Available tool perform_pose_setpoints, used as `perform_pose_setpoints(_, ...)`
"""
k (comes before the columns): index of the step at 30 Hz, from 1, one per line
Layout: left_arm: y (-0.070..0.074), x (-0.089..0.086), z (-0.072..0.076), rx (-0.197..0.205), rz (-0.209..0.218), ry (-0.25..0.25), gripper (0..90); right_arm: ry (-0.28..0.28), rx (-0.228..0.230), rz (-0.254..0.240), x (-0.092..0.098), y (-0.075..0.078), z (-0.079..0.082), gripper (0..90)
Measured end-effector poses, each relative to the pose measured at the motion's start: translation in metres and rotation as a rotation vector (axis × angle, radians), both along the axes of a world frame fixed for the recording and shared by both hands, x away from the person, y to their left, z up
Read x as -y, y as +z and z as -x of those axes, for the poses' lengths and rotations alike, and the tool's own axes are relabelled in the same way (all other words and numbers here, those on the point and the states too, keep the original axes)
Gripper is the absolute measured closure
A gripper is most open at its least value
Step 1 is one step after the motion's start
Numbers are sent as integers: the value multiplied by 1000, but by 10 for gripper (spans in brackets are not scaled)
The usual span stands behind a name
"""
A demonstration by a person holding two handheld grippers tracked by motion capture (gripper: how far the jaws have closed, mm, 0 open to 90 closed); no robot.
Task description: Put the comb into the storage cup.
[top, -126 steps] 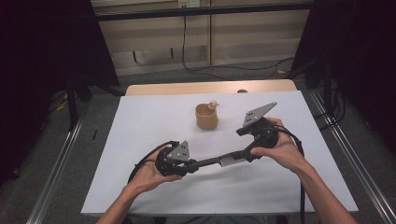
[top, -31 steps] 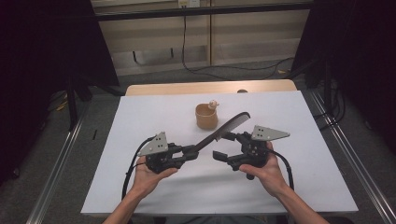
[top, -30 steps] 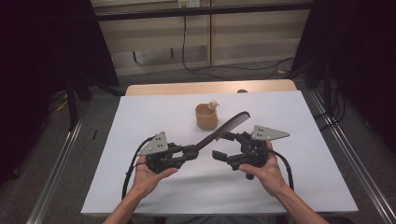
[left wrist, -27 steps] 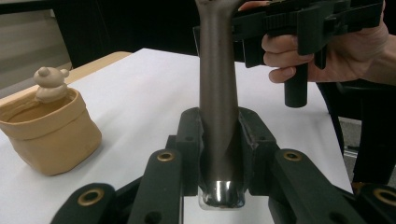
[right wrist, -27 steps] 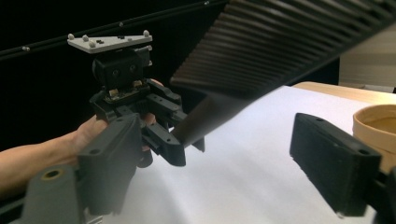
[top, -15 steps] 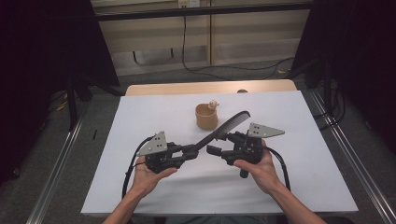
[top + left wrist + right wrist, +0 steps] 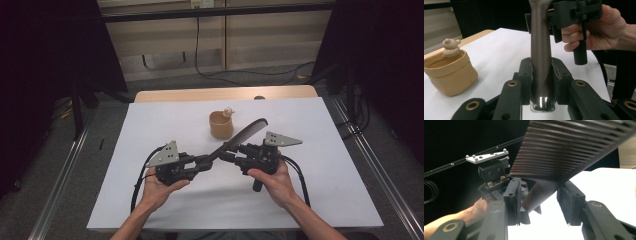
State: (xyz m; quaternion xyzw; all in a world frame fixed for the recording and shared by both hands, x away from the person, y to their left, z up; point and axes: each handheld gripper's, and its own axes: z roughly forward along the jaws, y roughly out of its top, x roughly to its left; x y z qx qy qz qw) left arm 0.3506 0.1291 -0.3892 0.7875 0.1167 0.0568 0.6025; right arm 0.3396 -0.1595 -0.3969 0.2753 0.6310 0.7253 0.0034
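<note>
A dark comb (image 7: 245, 132) slants up to the right above the white table (image 7: 320, 190). My left gripper (image 7: 202, 162) is shut on its handle end; in the left gripper view both pads clamp the handle (image 7: 541, 50). My right gripper (image 7: 227, 152) straddles the comb where handle meets teeth. Its jaws have just been closing with the comb (image 7: 574, 147) between them. The near pad (image 7: 516, 195) sits against the handle, and a strip of table shows between the handle and the other pad (image 7: 571, 200).
A tan cup (image 7: 221, 125) with a small bear figure (image 7: 228, 111) on its rim stands behind the comb, mid table. A wooden strip (image 7: 225, 94) runs along the far edge. Cables trail from both grippers toward the person.
My right gripper has slid left until its jaws straddle the comb, and they have narrowed. The left gripper and the comb have stayed put over the last second.
</note>
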Motion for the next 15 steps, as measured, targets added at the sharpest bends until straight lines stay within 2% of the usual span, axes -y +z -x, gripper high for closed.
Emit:
perform_pose_setpoints(8, 0, 0, 0, -1, 3, -5, 726, -1, -21, -27, -1, -3, -2, 650)
perform_pose_setpoints(15, -1, 0, 0, 2, -4, -6, 726, 0, -32, -27, -1, -3, -2, 658)
